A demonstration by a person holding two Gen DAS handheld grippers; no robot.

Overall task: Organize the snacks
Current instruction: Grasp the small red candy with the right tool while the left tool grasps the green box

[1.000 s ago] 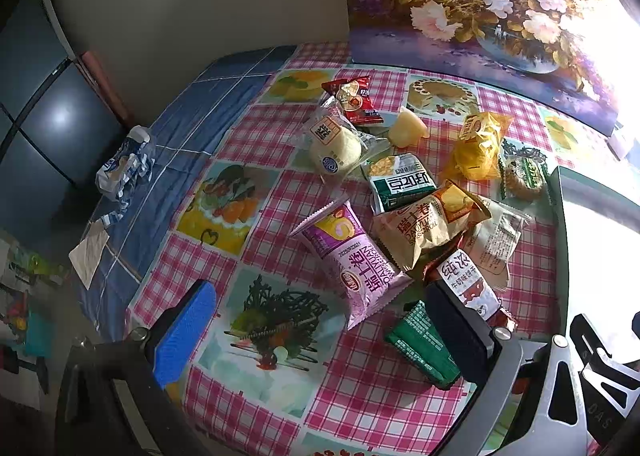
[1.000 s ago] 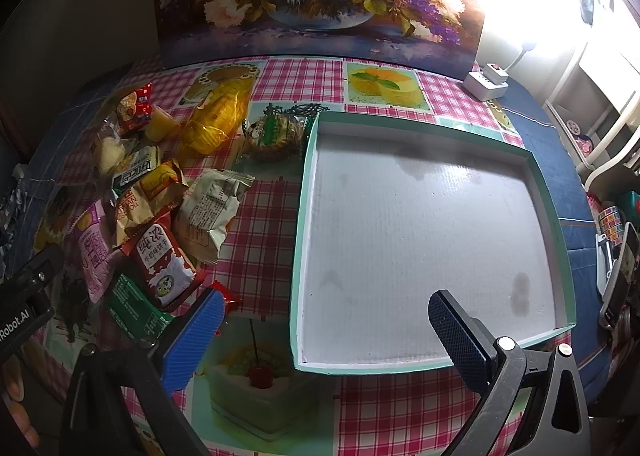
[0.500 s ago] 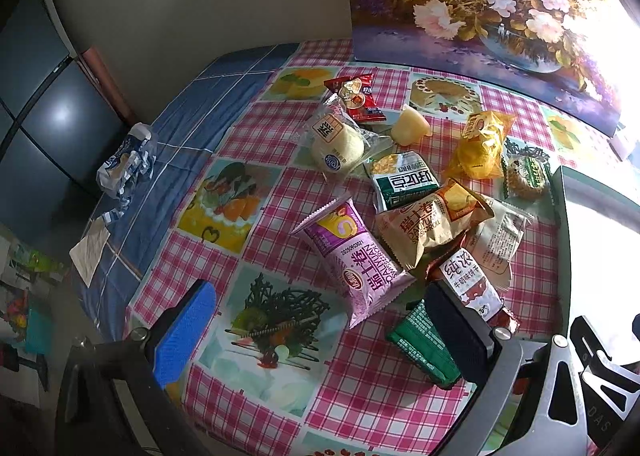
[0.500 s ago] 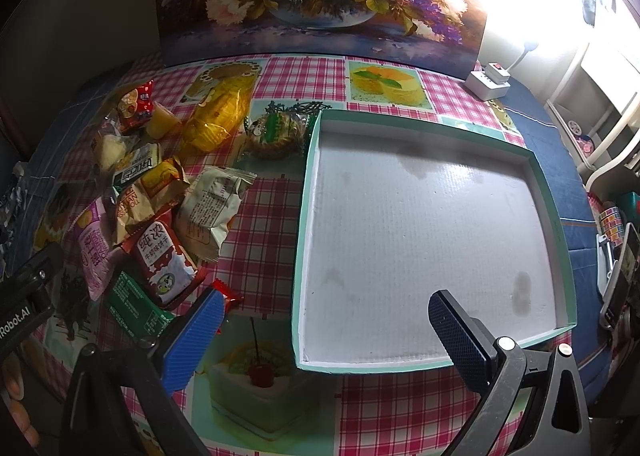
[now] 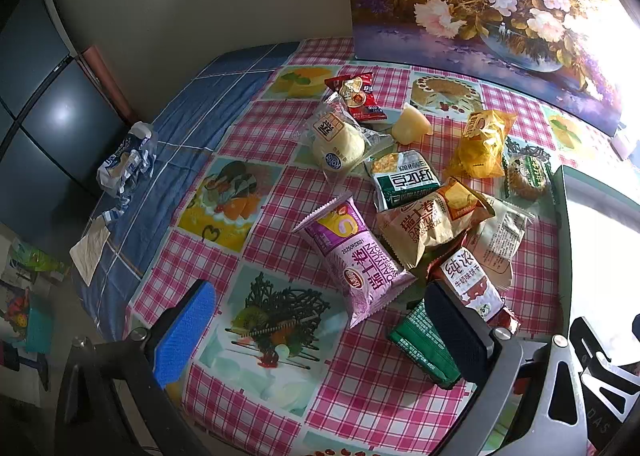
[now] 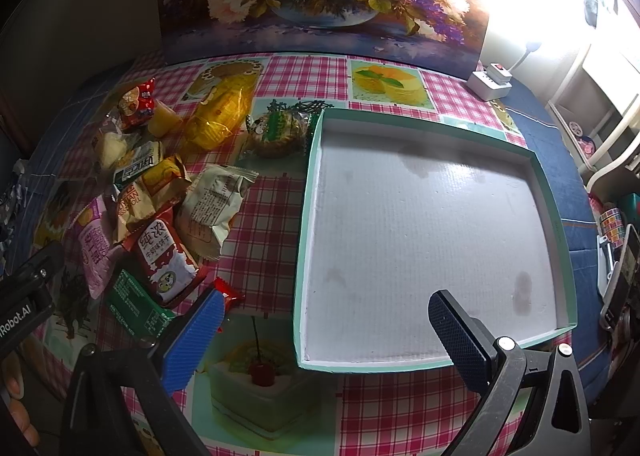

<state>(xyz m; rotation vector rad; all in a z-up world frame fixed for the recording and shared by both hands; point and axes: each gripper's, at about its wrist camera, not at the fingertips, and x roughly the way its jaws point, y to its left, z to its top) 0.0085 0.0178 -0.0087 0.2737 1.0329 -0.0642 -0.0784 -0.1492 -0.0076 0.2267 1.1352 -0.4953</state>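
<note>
**Left gripper edged toward the snack pile; tray not yet filled**

Against the views of a second ago, very little is changed. In the left wrist view the snacks are shifted slightly down and toward the camera, so the left gripper is judged to have been eased a little nearer the pile. Its fingers are spread wide with nothing between them. The purple packet lies just ahead of the gap, and the green packet sits beside the right finger, partly hidden by it.

The right wrist view is practically unaltered. The right gripper is held over the near edge of the green-rimmed tray, fingers likewise parted and empty.

The snacks are all found on the checked tablecloth to the left of the tray, in a loose overlapping heap: a tan roll packet, a red-and-white milk packet, a yellow bag and others. None is seen inside the tray.

The task is therefore judged to be at its very start, with a first pick from the near side of the heap being prepared.
</note>
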